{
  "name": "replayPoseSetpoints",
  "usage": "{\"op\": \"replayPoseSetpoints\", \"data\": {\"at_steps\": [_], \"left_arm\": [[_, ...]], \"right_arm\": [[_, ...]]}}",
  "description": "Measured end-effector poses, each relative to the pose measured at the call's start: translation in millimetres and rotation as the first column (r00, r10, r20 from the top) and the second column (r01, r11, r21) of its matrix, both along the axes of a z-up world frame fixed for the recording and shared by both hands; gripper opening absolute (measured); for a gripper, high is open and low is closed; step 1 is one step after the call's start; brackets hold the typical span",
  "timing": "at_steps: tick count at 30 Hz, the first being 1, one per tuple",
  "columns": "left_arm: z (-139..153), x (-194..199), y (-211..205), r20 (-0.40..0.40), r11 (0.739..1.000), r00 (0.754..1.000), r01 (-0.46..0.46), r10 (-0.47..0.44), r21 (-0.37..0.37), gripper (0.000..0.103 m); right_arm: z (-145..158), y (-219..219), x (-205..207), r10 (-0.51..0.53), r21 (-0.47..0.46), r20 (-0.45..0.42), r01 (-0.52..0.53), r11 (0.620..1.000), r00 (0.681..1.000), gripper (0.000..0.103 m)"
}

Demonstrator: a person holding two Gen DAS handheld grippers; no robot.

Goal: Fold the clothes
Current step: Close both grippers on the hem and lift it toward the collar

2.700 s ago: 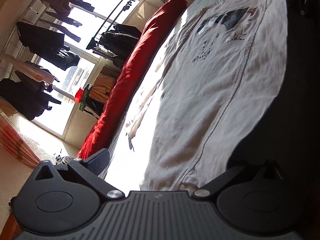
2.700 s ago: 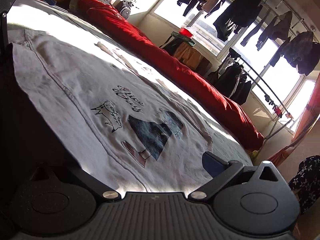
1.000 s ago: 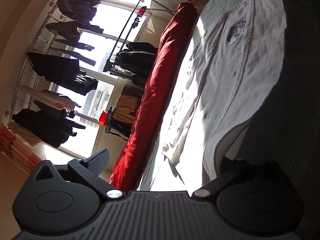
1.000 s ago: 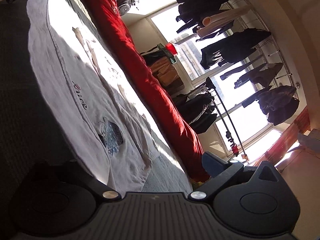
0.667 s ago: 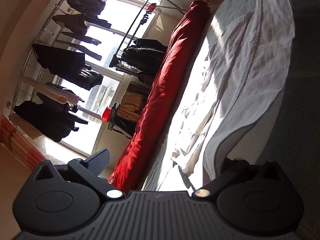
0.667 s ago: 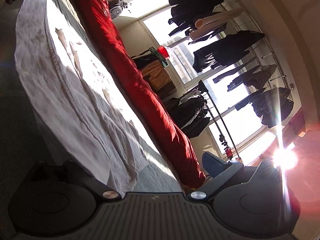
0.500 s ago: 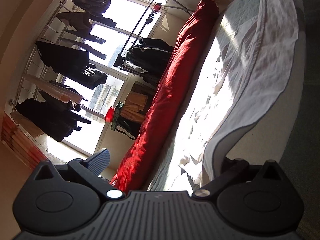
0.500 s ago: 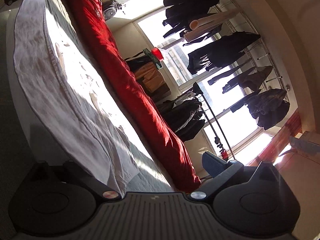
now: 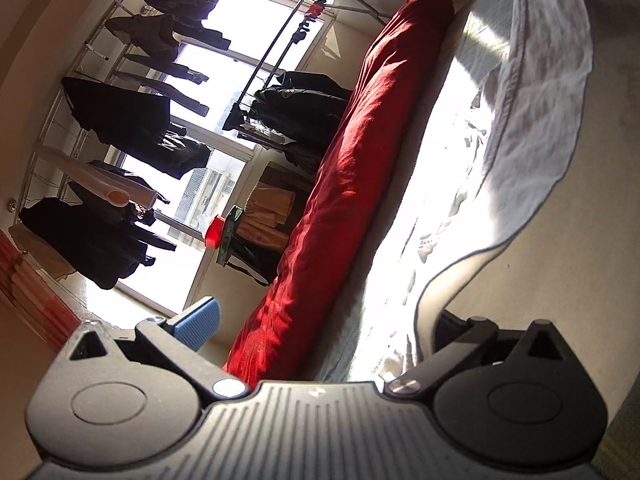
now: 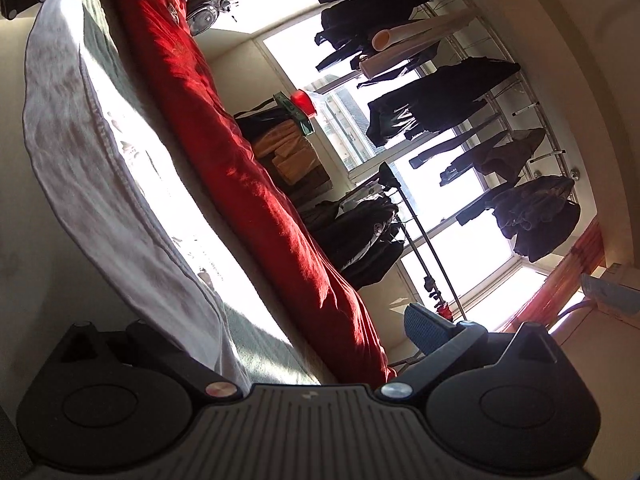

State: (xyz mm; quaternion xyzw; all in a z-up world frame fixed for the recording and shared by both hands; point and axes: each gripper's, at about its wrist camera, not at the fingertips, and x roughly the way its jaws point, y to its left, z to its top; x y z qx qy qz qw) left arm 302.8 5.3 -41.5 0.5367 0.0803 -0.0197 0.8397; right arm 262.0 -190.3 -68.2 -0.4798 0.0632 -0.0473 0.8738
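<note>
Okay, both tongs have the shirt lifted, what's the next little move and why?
Probably carry the raised edge of the shirt toward the red duvet and lower it. The shirt hangs folded over between both tongs, its lit half resting on the bed.

Sun pours through tall windows point(image 9: 224, 80); dark clothes point(image 10: 436, 96) hang on a rack. A red duvet point(image 9: 360, 168) lies along the bed's point(image 10: 264, 352) far side.

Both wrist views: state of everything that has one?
White cotton T-shirt: near edge raised off the bed, plain side showing.
Left gripper: open, one finger behind the shirt's edge.
Right gripper: open, one finger at the shirt's edge.
Red quilt: bunched in a long roll beside the shirt.
Dark garments: hanging at the window.
</note>
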Motion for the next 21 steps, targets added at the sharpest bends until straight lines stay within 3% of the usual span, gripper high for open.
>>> {"op": "replayPoseSetpoints", "data": {"at_steps": [15, 21], "left_arm": [[-24, 85, 6, -0.055, 0.999, 0.998, -0.013, 0.011, -0.041, 0.103], [-41, 104, 4, -0.129, 0.998, 0.991, -0.027, 0.020, -0.056, 0.103]], "right_arm": [[-21, -4, 91, -0.015, 0.023, -0.056, 0.016, 1.000, 0.998, 0.103], [-35, -6, 113, -0.026, 0.052, -0.114, 0.032, 0.998, 0.993, 0.103]]}}
